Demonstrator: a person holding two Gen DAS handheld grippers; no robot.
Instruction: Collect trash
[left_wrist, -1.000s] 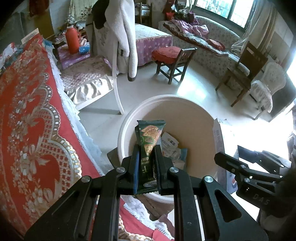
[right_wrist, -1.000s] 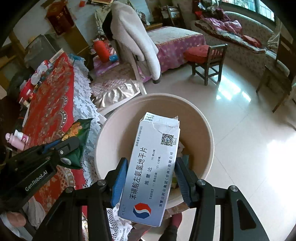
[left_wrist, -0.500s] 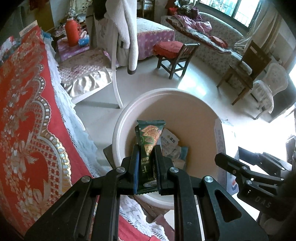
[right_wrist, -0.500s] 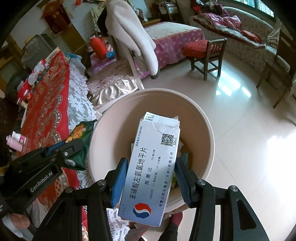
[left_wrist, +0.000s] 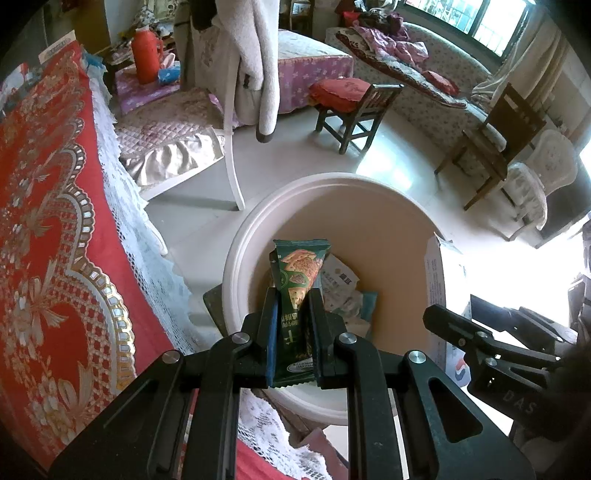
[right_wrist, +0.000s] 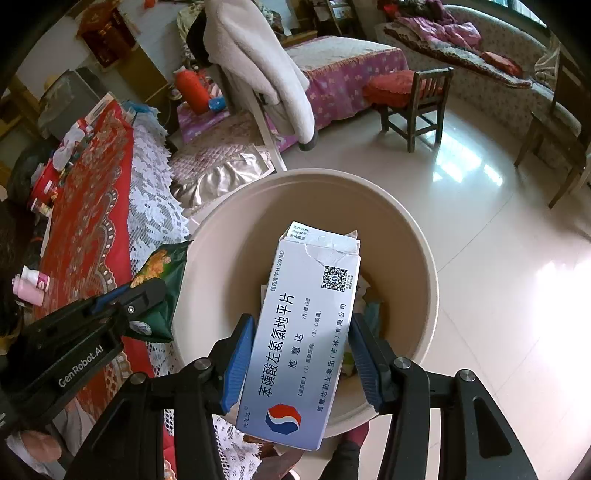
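The left tool (left_wrist: 291, 325) is clamped on a green crinkled snack wrapper (left_wrist: 299, 273); the right tool (right_wrist: 301, 354) grips a white torn medicine carton (right_wrist: 306, 325) (both above the round beige plastic bin (right_wrist: 417, 254)).

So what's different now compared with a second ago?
Very little. Both tools have dipped slightly closer to the beige bin, which looks a bit larger now. Nothing was grabbed or dropped: the left tool still pinches the green snack wrapper, and the right tool still holds the white medicine box above the bin.
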